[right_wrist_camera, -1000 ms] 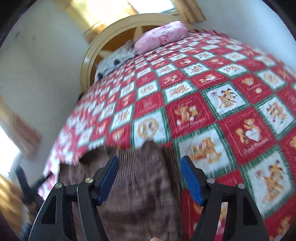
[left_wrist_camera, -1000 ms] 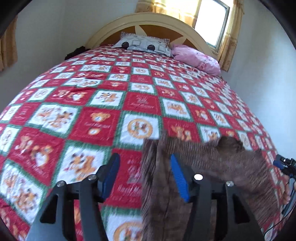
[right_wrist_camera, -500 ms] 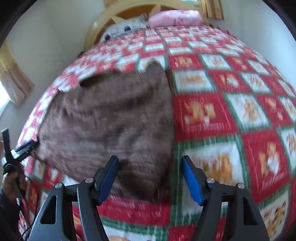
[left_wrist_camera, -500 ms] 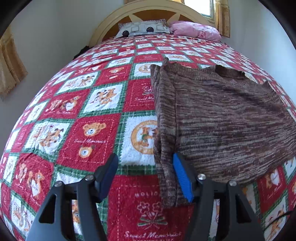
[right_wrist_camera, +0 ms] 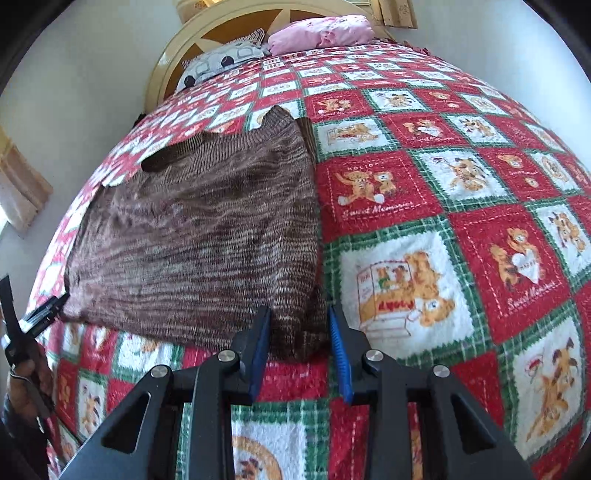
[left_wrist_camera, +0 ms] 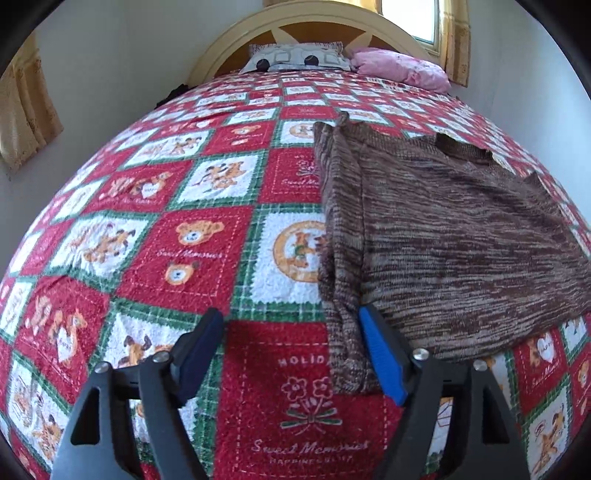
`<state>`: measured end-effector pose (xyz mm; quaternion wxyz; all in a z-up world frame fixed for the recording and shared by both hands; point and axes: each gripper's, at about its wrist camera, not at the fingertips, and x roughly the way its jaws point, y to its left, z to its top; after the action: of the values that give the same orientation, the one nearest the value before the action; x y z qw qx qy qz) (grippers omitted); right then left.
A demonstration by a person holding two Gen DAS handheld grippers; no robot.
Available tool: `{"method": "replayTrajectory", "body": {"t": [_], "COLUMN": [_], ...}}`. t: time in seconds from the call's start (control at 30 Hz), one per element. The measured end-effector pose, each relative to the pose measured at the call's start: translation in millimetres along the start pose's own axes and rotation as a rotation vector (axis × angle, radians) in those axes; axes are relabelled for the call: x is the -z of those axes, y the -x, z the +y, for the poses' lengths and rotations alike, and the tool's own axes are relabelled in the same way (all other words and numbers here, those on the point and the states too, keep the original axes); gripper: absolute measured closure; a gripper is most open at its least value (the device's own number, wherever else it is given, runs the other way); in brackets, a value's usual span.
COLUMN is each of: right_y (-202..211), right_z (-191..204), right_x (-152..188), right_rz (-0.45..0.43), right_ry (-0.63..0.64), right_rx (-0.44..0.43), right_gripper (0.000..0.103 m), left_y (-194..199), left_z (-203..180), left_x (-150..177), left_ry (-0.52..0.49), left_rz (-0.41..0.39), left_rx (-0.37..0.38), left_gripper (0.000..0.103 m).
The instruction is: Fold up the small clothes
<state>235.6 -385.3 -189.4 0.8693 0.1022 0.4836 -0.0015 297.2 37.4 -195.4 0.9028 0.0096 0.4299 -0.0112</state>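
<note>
A brown knit sweater (left_wrist_camera: 454, 236) lies spread flat on the red, white and green teddy-bear quilt (left_wrist_camera: 192, 236), neckline toward the headboard. Its left sleeve lies folded along the body's side. My left gripper (left_wrist_camera: 291, 350) is open just above the quilt, its right finger beside the sleeve's lower end. In the right wrist view the sweater (right_wrist_camera: 207, 236) lies left of centre. My right gripper (right_wrist_camera: 299, 350) is partly closed with the sweater's near right hem corner between its fingers; whether the pads pinch the cloth does not show. The left gripper (right_wrist_camera: 33, 317) shows at the sweater's far left corner.
A patterned grey pillow (left_wrist_camera: 295, 57) and a pink pillow (left_wrist_camera: 399, 68) lie at the rounded headboard (left_wrist_camera: 317, 22). Curtains hang on the left wall (left_wrist_camera: 22, 107) and by the window (left_wrist_camera: 454, 37). White walls flank the bed. The quilt (right_wrist_camera: 461, 221) extends to the right of the sweater.
Both grippers came down to the sweater's near hem as it settled flat on the quilt. The right gripper's fingers have narrowed around the hem corner. The left gripper stays open.
</note>
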Motion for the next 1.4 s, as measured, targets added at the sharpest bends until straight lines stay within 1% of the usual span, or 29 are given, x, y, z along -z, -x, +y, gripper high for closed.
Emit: {"method": "replayTrajectory", "body": {"t": [0.07,0.1,0.17,0.23,0.3,0.33,0.37,0.4,0.5,0.7,0.83,0.97,1.17,1.27,1.33,1.4], "right_y": [4,9,27,36,31,23,12,5,-26,-24,-20,-19,-16,-14,-12,-11], "right_z": [5,8,18,29,42,50,58,61,65,62,59,59,60,61,62,62], "right_x": [-3,-5,-13,-24,-35,-39,-43,-44,-38,-10,-1,3,6,9,11,13], "right_rz": [0.000,-0.014,-0.104,-0.162,-0.157,-0.145,-0.125,-0.110,-0.027,-0.070,-0.092,-0.107,-0.105,-0.108,-0.112,-0.121], "right_ry": [0.015,0.020,0.023,0.023,0.043,0.064,0.090,0.102,0.110,0.141,0.149,0.140,0.145,0.150,0.155,0.158], "right_rx": [0.028,0.043,0.047,0.013,-0.002,0.010,0.036,0.052,0.125,0.165,0.162,0.166,0.173,0.179,0.186,0.191], "right_gripper": [0.071,0.071,0.071,0.071,0.071,0.069,0.067,0.066,0.066,0.066,0.066,0.066,0.066,0.065,0.065,0.065], "left_y": [-1,-1,-1,-1,-1,-1,-1,-2,-2,-2,-1,2,7,8,8,9], "left_z": [4,4,1,0,1,1,1,2,4,5,5,3,5,6,7,9], "left_x": [0,0,0,1,1,1,1,1,2,3,4,8,15,16,16,17], "left_ry": [0.021,0.020,0.012,0.010,0.013,0.016,0.019,0.024,0.030,0.034,0.034,0.030,0.034,0.037,0.042,0.051], "left_rz": [0.006,0.005,0.002,0.001,0.001,0.003,0.004,0.007,0.008,0.012,0.017,0.023,0.027,0.029,0.033,0.035], "left_rx": [0.021,0.022,0.010,0.001,-0.002,-0.010,-0.014,-0.016,-0.011,-0.007,-0.006,-0.010,0.012,0.013,0.014,0.020], "left_gripper": [0.020,0.020,0.020,0.018,0.016,0.014,0.012,0.011,0.010,0.009,0.008,0.007,0.005,0.003,0.000,0.000]}}
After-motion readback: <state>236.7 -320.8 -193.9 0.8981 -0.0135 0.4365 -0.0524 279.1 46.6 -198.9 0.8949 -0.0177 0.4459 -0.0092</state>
